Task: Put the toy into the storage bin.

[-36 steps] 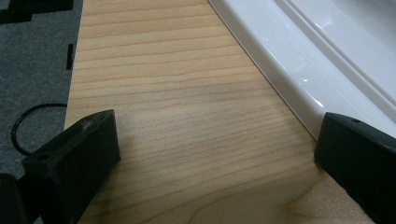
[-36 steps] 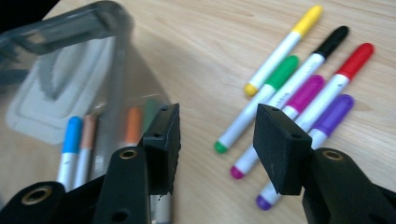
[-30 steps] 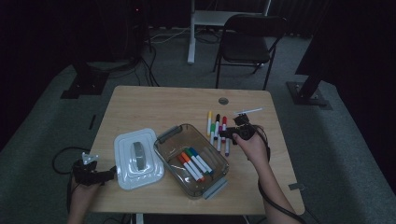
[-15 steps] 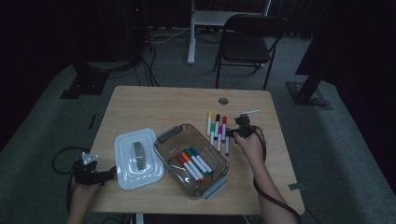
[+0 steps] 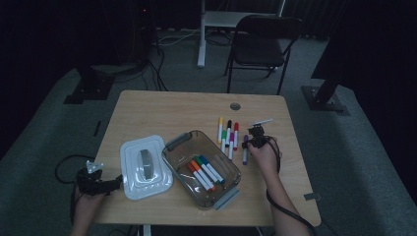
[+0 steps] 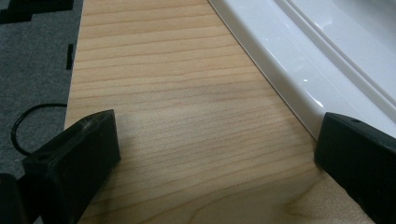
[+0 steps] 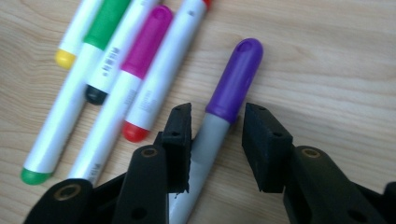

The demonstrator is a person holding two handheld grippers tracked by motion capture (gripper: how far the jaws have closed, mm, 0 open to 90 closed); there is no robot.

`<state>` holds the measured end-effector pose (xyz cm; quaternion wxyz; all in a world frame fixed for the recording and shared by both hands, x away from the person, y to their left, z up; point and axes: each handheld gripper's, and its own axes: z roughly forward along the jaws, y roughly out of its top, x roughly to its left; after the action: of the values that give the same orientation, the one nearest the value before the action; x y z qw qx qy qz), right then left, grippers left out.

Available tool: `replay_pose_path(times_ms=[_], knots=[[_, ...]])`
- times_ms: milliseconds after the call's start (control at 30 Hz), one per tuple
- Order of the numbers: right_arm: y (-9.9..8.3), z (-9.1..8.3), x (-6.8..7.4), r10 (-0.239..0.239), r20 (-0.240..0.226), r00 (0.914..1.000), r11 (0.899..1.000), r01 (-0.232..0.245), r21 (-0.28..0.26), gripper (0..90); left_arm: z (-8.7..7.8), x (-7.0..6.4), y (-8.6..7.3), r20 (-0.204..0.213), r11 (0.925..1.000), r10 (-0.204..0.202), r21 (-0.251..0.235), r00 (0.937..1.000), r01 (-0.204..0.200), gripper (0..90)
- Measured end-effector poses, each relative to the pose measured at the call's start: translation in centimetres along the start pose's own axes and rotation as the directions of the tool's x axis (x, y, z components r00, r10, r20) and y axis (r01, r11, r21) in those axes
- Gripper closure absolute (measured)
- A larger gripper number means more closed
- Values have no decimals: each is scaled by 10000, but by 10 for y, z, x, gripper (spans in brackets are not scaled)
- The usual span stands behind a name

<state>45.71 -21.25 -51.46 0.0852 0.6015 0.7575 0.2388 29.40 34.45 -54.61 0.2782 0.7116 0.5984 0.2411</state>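
The purple marker [image 7: 224,107], grey-barrelled with a purple cap, lay flat on the table [image 5: 172,113], just right of the other markers [image 5: 227,133]. The right gripper [image 7: 212,140] straddled it, fingers [image 7: 180,140] released, one on each side. The left gripper [image 5: 98,184] rested at the near left beside the white lid [image 6: 299,60], fingers spread.
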Motion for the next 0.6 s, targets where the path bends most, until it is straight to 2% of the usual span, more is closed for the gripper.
replay_pose_path(times_ms=[233,300,367,600], knots=[[-5,-5,-14,324,337,9989,9993,-331,182,765,0,0,0,0,10000,6,4,10000,-6,5],[-5,-8,-17,622,168,9979,9975,-627,324,769,0,0,0,0,10000,4,3,10000,-4,6],[-5,-12,-19,701,91,9975,9970,-703,326,769,0,0,0,0,10000,-1,-1,10000,1,6],[1,-47,-18,767,-424,9962,9962,-784,-393,770,0,0,0,0,10000,8,6,10000,-8,5]])
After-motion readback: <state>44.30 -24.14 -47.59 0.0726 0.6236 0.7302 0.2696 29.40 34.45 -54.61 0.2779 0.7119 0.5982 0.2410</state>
